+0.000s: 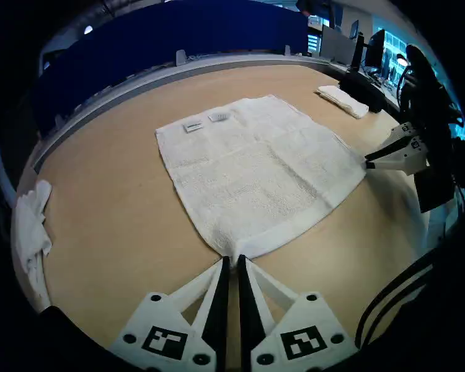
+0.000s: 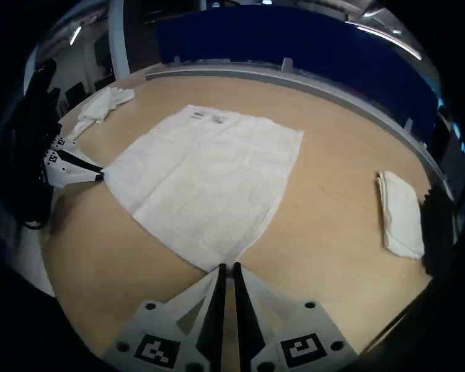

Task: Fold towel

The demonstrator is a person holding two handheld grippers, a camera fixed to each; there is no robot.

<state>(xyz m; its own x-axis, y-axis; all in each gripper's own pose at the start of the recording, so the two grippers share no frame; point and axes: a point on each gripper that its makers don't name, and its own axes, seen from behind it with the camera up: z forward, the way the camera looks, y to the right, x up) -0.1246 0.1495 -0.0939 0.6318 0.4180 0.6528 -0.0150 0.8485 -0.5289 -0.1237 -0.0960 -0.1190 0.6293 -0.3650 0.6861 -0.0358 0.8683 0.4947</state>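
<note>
- Light wooden table (image 1: 108,204).
- Blue partition (image 1: 170,37) along its far edge, 11 to 12 o'clock in the left gripper view.
- Folded white cloth (image 1: 343,100) on the table, 2 o'clock.
- Crumpled white cloth (image 1: 31,229) at the table's edge, 9 o'clock.
- Dark monitors (image 1: 375,49), 1 o'clock.

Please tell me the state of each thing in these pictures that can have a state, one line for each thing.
towel: unfolded, spread flat on the table.
left gripper: shut on one corner of the towel.
right gripper: shut on the neighbouring corner.
second towel: folded, lying apart.
third towel: crumpled, at the table's edge.
</note>
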